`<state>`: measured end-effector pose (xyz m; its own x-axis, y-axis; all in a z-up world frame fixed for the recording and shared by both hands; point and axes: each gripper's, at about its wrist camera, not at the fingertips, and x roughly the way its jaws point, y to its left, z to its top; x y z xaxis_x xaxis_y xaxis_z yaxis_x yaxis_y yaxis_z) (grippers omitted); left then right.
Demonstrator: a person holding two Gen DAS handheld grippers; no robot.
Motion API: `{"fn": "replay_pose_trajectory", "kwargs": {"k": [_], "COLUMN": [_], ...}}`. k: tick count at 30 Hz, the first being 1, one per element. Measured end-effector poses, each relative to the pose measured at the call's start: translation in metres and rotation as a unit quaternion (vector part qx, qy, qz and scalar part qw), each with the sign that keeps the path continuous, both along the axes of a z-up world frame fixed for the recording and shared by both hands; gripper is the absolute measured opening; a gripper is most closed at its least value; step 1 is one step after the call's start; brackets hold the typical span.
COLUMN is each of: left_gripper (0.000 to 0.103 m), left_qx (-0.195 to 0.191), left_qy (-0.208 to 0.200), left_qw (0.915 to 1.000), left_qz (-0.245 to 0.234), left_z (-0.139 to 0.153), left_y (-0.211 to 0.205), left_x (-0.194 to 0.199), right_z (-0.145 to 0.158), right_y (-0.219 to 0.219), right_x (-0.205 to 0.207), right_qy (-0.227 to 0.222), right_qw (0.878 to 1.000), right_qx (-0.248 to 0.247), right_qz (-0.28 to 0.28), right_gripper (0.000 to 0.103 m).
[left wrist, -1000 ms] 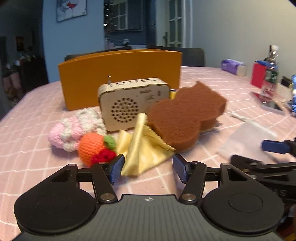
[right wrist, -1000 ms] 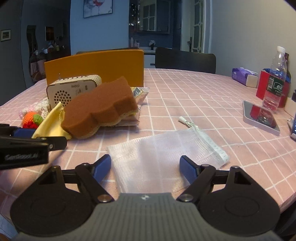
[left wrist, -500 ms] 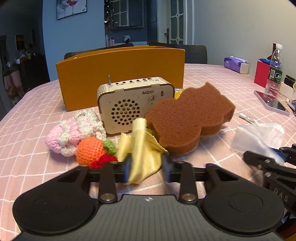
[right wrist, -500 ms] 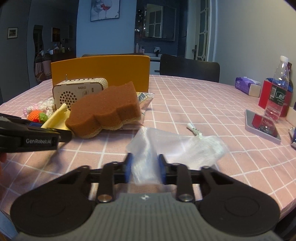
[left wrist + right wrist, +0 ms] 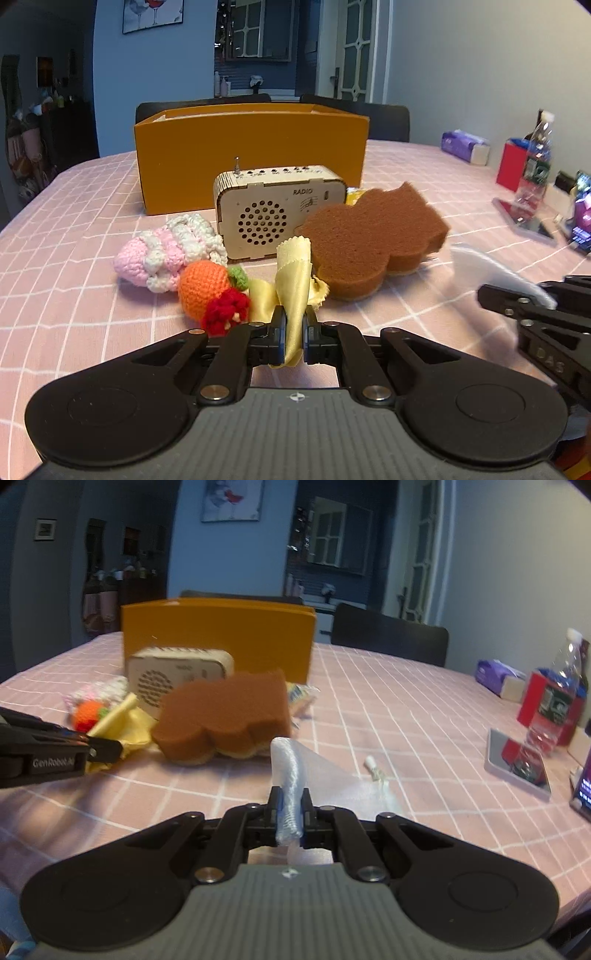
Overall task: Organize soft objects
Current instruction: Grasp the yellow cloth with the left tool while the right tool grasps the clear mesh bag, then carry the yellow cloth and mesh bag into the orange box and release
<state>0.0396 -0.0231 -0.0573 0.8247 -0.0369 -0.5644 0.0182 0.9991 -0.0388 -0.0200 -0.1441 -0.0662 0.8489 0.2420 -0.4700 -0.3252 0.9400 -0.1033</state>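
Observation:
My left gripper (image 5: 293, 341) is shut on a yellow cloth (image 5: 293, 284) whose free end stands up in front of it. My right gripper (image 5: 290, 818) is shut on a white mesh bag (image 5: 291, 775), lifted off the table at the near edge. A brown sponge (image 5: 373, 240) lies just beyond the cloth; it also shows in the right wrist view (image 5: 225, 716). A crocheted orange fruit (image 5: 203, 286) with red and green bits and a pink-white knitted piece (image 5: 162, 254) lie to the left. An orange box (image 5: 251, 155) stands behind.
A wooden radio (image 5: 277, 214) stands between the soft things and the box. On the right are a water bottle (image 5: 554, 698), a red box (image 5: 535, 701), a tissue pack (image 5: 498, 675), a tray (image 5: 517, 764) and a phone (image 5: 583, 794). Pink checked tablecloth (image 5: 74, 295) covers the table.
Both grippers have closed: the left on the yellow cloth, the right on the mesh bag. Both have risen a little, pulling cloth and bag up from the table.

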Motion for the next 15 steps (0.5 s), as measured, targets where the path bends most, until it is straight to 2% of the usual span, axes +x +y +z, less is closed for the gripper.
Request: {"fn": "replay_pose_trajectory", "kwargs": {"k": [4,15], "left_gripper": [0.008,0.008], "left_qx": [-0.011,-0.024], "left_qy": [-0.015,-0.081], "left_qw": [0.9998,0.9961], "left_qz": [-0.011,-0.027], "left_z": [0.013,0.055], "left_y": [0.001,0.013], "left_x": [-0.015,-0.039], "right_z": [0.011,0.064], "right_y": [0.001,-0.001], "right_x": [-0.010,-0.030], "right_qy": [0.003,-0.058], "right_qw": [1.000,0.997], "right_qx": [0.016,0.035], "right_qz": [0.016,0.041], "right_gripper": [0.005,0.005]}}
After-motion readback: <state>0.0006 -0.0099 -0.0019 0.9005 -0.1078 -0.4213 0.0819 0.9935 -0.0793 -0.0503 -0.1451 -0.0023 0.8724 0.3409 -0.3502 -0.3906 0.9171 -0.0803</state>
